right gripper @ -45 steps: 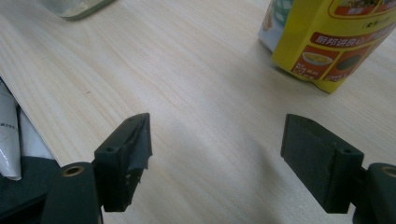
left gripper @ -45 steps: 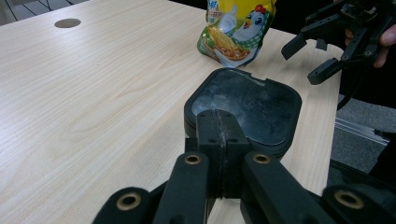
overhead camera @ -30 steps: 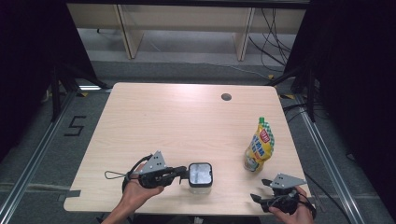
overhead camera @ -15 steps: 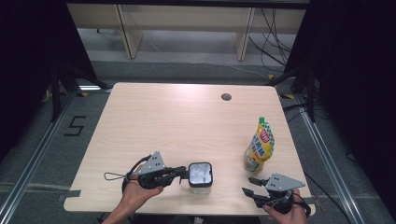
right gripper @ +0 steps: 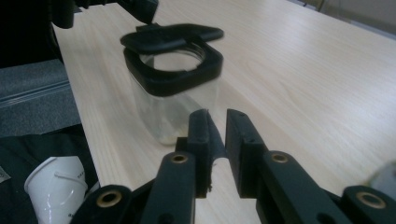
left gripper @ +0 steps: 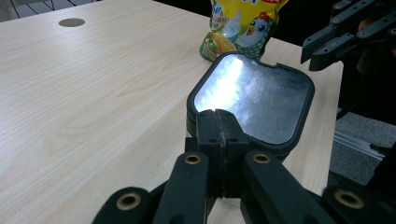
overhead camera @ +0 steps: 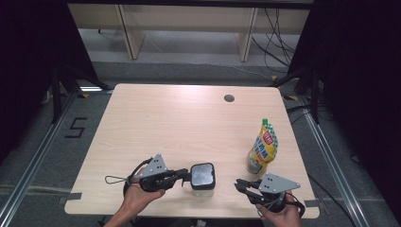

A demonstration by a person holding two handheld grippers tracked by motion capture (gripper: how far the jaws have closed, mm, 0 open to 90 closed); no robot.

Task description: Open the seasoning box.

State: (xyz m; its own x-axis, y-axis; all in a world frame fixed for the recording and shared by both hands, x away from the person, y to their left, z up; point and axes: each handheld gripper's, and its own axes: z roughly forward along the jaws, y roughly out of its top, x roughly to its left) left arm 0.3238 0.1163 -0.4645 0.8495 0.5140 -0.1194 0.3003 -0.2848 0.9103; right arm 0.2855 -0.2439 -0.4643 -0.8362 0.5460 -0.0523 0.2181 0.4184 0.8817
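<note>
The left hand-held gripper [overhead camera: 185,176] is clamped on the lid tab [left gripper: 219,116] of the clear jar [overhead camera: 202,178] at the table's [overhead camera: 179,123] near edge; the right hand-held gripper [overhead camera: 240,185], jaws slightly parted, holds nothing beside the yellow pouch [overhead camera: 262,149].

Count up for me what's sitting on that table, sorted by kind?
Clear jar with black lid: 1
Yellow snack pouch: 1
Hand-held tool: 2, left tool at the jar's lid, right tool beside it
Total: 4
</note>
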